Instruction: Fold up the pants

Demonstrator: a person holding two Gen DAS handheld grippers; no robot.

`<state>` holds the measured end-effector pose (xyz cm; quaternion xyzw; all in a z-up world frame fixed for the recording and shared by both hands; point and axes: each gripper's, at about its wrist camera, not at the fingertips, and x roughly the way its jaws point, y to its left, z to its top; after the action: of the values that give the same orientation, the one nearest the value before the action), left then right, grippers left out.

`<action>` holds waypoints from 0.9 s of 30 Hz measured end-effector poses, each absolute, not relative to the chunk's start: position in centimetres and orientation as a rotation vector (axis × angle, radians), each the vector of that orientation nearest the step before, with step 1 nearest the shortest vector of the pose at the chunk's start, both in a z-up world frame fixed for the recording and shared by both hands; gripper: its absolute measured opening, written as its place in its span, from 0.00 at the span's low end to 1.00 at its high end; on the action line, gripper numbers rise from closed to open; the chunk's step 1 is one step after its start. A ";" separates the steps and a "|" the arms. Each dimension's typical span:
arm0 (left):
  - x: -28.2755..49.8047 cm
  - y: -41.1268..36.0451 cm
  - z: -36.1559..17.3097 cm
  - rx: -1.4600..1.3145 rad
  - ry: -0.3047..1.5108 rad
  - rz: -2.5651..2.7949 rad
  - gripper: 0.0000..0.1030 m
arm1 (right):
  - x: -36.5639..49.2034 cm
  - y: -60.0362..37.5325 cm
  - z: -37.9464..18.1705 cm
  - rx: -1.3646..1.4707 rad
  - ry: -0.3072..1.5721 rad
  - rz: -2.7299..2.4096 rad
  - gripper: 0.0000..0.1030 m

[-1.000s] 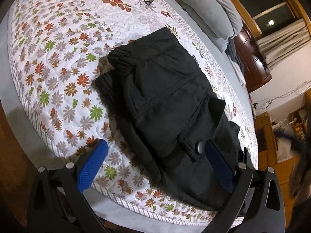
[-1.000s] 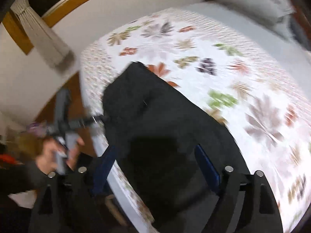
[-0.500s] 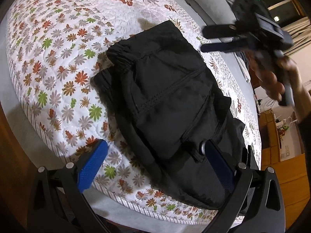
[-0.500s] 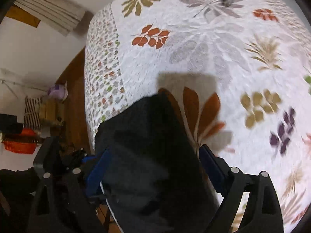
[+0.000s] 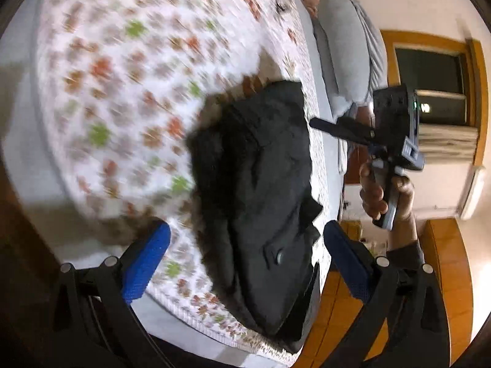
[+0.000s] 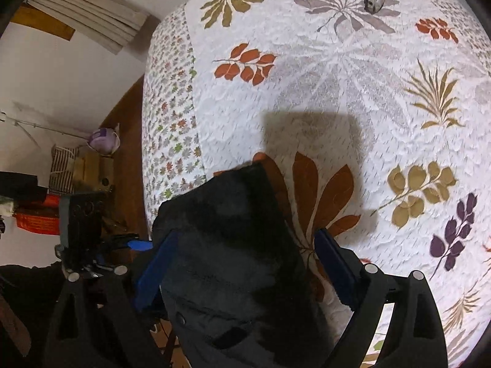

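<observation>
Black cargo pants (image 5: 260, 190) lie folded near edge of floral quilt (image 5: 122, 70); soft, limp, bulky at pocket. Left gripper (image 5: 245, 263), right gripper (image 6: 242, 270) spread wide, empty. Best hold: folded edge.

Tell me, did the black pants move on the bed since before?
Cannot tell. The pants lie folded at the same corner of the flowery bed; the shift in both views looks like camera motion.
</observation>
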<state>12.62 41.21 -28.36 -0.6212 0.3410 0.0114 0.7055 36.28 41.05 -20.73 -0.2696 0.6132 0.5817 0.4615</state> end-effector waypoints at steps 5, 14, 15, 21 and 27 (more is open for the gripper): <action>14.6 40.7 -28.1 -1.381 0.753 0.026 0.97 | 36.1 41.1 -21.5 -0.656 1.533 1.454 0.89; 13.9 41.1 -28.5 -1.448 0.705 0.057 0.95 | 35.7 44.5 -24.3 -0.642 1.616 1.528 0.90; 13.7 41.0 -28.6 -1.446 0.701 0.064 0.93 | 35.3 44.9 -24.7 -0.648 1.627 1.544 0.90; 13.0 40.8 -28.3 -1.359 0.732 0.104 0.27 | 34.2 45.5 -26.2 -0.703 1.629 1.539 0.63; 12.9 40.1 -26.4 -1.271 0.720 0.103 0.17 | 34.7 43.4 -22.4 -0.681 1.561 1.551 0.31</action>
<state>12.95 40.15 -26.39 -0.5803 0.3287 0.0470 0.7436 34.67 43.35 -22.39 -0.2701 0.6191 0.6151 0.4067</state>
